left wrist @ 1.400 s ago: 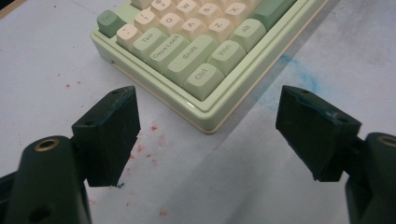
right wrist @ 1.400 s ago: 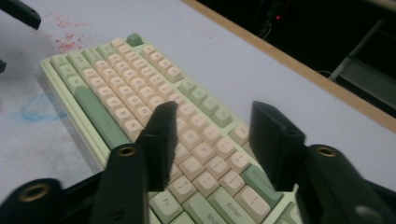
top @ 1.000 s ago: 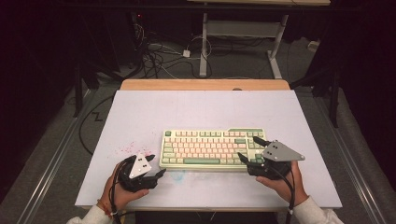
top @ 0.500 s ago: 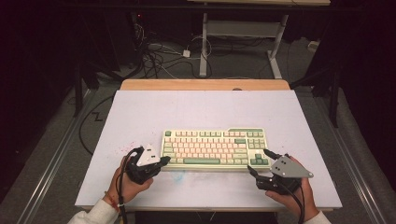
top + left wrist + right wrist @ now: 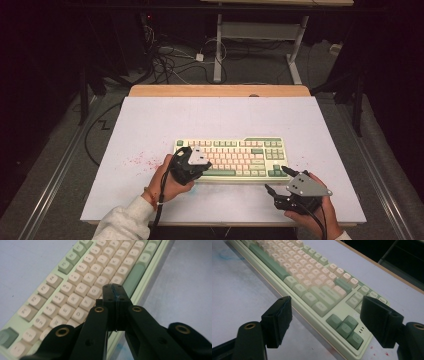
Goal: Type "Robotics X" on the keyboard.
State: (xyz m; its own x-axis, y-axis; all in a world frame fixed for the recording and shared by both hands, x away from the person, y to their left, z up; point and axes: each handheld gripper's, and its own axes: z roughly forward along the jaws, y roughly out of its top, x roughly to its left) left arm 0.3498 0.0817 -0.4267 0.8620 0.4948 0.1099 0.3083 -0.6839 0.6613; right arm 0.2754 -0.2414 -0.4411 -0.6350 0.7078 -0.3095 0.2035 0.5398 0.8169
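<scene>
Keyboard (image 5: 231, 158), left gripper (image 5: 115, 291) pinched, right gripper (image 5: 325, 316) spread

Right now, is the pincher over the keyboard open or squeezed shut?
Shut. The left gripper's two black jaws press flat together with no gap, empty, above the keyboard's cream keys.

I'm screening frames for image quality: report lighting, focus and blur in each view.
High view: table evenly lit, surroundings nearly black. Left gripper view: left gripper sharp, far end of the keyboard soft. Right gripper view: right gripper jaws crisp, the keyboard's farthest keys blurred, legends hard to read.
</scene>
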